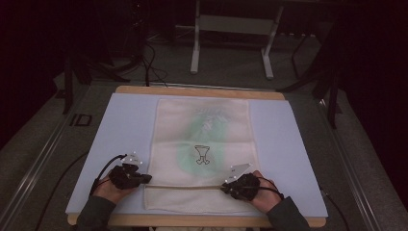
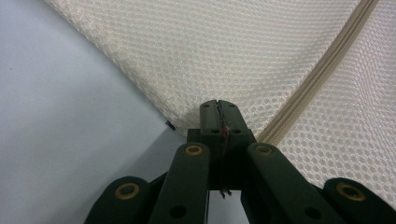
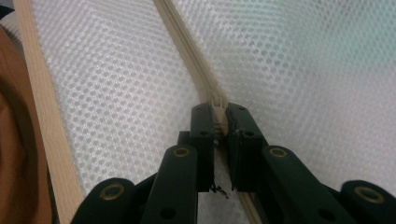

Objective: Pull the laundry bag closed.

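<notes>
Starting at the left of the desk, the left gripper sits at the left edge of the cream mesh laundry bag, level with the zipper. In the left gripper view its fingers are clenched on the bag's edge just where the zipper track ends, pressed together with mesh in the bite. That reads as an anchor: pin the closed end so the bag cannot slide or bunch.

Moving to the middle, the bag lies flat on the pale blue mat, long side running away from the person, a small printed emblem at its centre and something greenish showing through the mesh. The zipper crosses the near end of the bag from side to side, slightly bowed between the two grippers.

Over on the right, the right gripper is on the zipper line itself. The right gripper view shows its fingers closed around the zipper pull, the small beige tab caught between them, track stretching ahead. With one end held and the pull grasped, this looks set for a slide along the track; which way it should travel I cannot tell.
</notes>
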{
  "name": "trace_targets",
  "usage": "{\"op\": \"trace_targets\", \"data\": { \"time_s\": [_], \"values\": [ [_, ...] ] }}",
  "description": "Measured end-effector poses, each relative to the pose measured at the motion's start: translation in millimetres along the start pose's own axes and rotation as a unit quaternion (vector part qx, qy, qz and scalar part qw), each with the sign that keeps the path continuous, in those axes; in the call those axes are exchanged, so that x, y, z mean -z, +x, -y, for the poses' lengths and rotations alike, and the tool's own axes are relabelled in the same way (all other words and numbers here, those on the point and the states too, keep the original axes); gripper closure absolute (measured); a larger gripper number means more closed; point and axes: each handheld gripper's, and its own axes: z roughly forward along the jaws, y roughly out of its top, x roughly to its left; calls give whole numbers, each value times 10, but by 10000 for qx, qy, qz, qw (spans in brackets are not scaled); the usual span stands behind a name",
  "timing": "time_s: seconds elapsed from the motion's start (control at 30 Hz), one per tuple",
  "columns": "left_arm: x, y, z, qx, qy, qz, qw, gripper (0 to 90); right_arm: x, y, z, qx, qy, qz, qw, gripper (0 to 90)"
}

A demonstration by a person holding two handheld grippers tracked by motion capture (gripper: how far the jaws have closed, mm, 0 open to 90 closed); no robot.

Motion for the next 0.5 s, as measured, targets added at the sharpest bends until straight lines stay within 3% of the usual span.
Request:
{"op": "trace_targets", "data": {
  "time_s": [0.5],
  "values": [
    [0, -1, -1, -10, 9, -12, 10000, 900, 75, -52, 109, -71, 11, 58, 10000, 824]
  ]
}}
